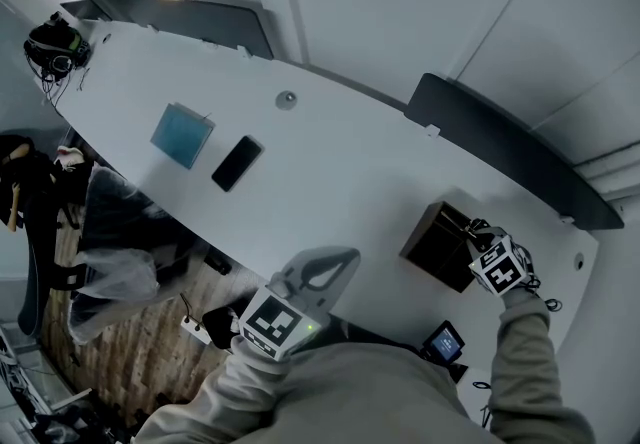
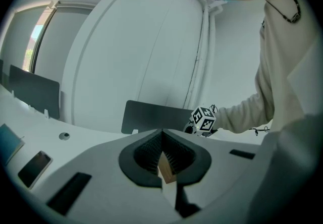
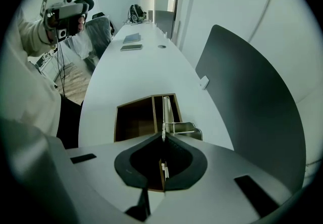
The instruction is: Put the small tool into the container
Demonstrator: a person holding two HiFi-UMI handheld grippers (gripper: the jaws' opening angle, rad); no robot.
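Small tool [image 3: 165, 112]: thin pale metal piece pinched at its near end in your right hand-held gripper [image 3: 162, 138]. It sticks straight out ahead of the jaws, long axis pointing away from you. Its far end hangs above the container [image 3: 133, 119], over the narrow compartment just right of the divider. I can't tell whether the tip is already below the rim. A silvery looped bit pokes out sideways, just right of the container's near corner; it looks like part of the tool.

Right jaws are clamped tight on the tool, and nothing else is touching them. My read: the tool goes down and slightly forward from here, then release.

The container sits on the white worktop [image 1: 330, 172], open top up, with the big compartment on its left.

Your left hand-held gripper [image 2: 162, 133] is well away from the container, by the worktop's near edge. Its jaws are pressed together and grip nothing I can name; a tan sliver shows in the gap, unclear what. The right hand is far nearer the container.
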